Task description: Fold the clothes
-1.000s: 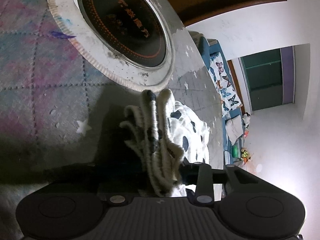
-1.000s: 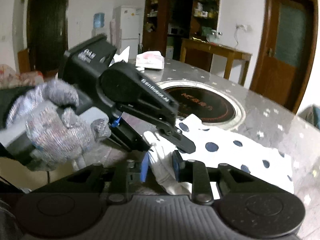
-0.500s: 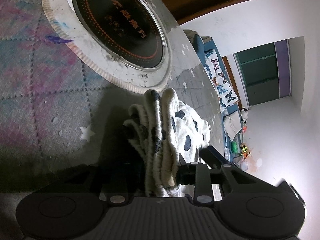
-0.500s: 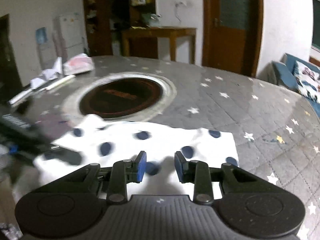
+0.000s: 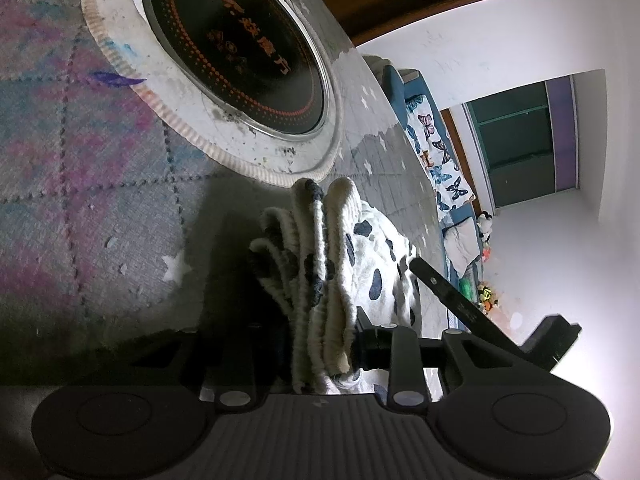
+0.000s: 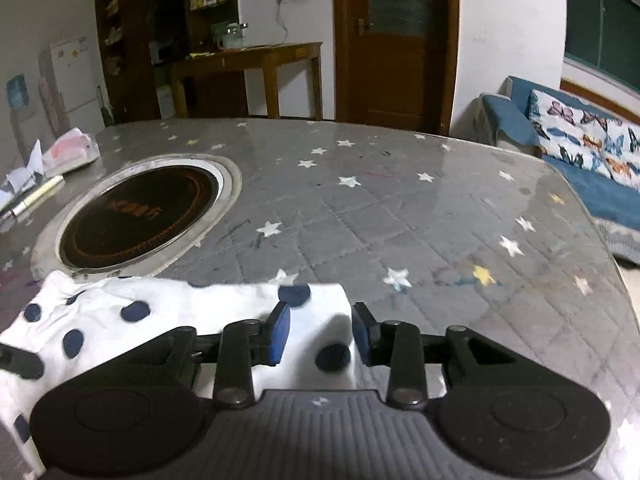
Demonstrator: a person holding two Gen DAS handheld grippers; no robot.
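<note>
From your left wrist camera, your left tool (image 5: 320, 344) is clamped on a thick bunch of the white garment with dark dots (image 5: 360, 256), the gathered layers standing up between the fingers. The rest of the cloth spills to the right over the tabletop (image 5: 100, 200), whose grey quilted cover carries white stars and pink and blue smudges. Just beyond the bunch lies the round inset cooker (image 5: 248, 48); orange characters run across its black glass, too skewed here to read reliably. A black bar of your other tool (image 5: 452, 292) crosses in at the right. The tabletop's edge curves past the cooker, with a blue sofa (image 5: 424, 120) beyond it.

From your right wrist camera, your right tool (image 6: 318, 332) stands apart, its blue pads on either side of the garment's (image 6: 160, 320) right corner, not closed on it. The cloth lies flat to the left, its far edge touching the cooker's (image 6: 140, 216) rim. Ahead and right the starred tabletop (image 6: 400, 208) is bare up to its rounded edge. Papers and a pen-like stick (image 6: 36, 196) sit far left.
</note>
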